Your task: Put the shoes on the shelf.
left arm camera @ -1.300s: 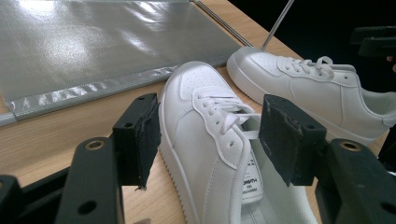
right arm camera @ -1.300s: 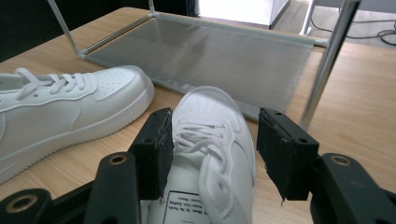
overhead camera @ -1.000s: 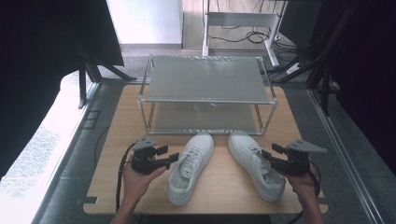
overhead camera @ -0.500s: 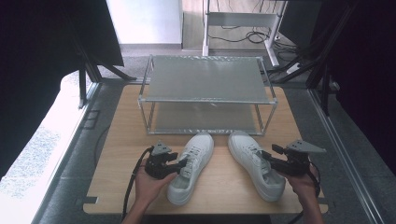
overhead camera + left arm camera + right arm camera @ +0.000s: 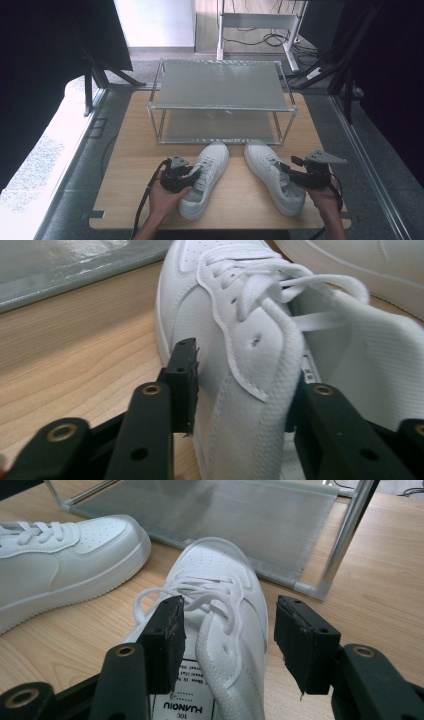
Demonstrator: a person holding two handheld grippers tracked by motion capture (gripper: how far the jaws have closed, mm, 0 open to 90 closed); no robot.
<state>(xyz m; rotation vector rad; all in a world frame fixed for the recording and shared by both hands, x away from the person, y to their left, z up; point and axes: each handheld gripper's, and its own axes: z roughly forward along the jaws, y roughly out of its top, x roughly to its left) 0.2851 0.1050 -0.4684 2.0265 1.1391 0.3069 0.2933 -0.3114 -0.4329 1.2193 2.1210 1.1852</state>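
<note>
Two white lace-up shoes stand side by side on the wooden table [image 5: 130, 150], toes toward the rack. My left gripper [image 5: 197, 177] has just been closing. Its jaws straddle the left shoe's [image 5: 210, 170] side wall at the collar, one outside and one inside the opening. In the left gripper view the pads [image 5: 182, 385] touch that wall of the shoe [image 5: 240, 325]. My right gripper [image 5: 287, 170] rests over the right shoe [image 5: 272, 172]. There the jaws of this gripper [image 5: 227, 630] stand open, one over the opening, the other clear of the shoe's [image 5: 215, 565] outer side.
A two-level metal rack with mesh shelves [image 5: 220, 85] stands across the back of the table, just beyond the toes; its lower shelf and a leg [image 5: 345, 535] lie close ahead of the right shoe. Bare wood extends left of the shoes. Cables trail from both grippers.
The left hand has moved right and down to the left shoe, and its jaws have narrowed around the shoe's side wall. The right gripper and both shoes have stayed put.
</note>
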